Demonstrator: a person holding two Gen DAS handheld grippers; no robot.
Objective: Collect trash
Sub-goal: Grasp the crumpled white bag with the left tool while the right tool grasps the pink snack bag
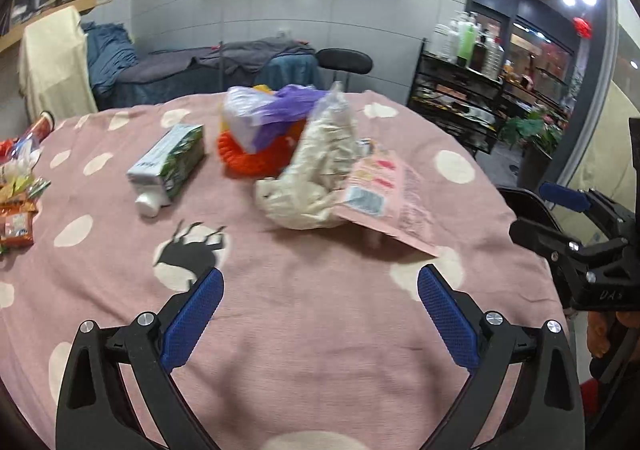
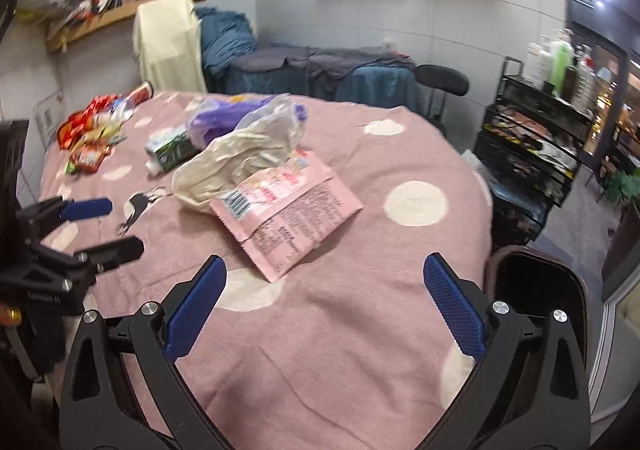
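— Starting at the left, what lies on the tabletop (image 1: 320,330)?
— Snack wrappers (image 1: 16,206), a green carton (image 1: 170,164), then a cream bag (image 1: 320,170) touching a pink pouch (image 1: 394,198).
— And each tool?
— Left tool (image 1: 320,314) and right tool (image 2: 325,306) both gape wide, holding nothing.

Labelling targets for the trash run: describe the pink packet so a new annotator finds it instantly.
Start at the round table's pink polka-dot cloth. Near its middle lies a crumpled cream plastic bag; the pink packet lies flat, touching its near side. It is the only flat printed pouch there, with a barcode.
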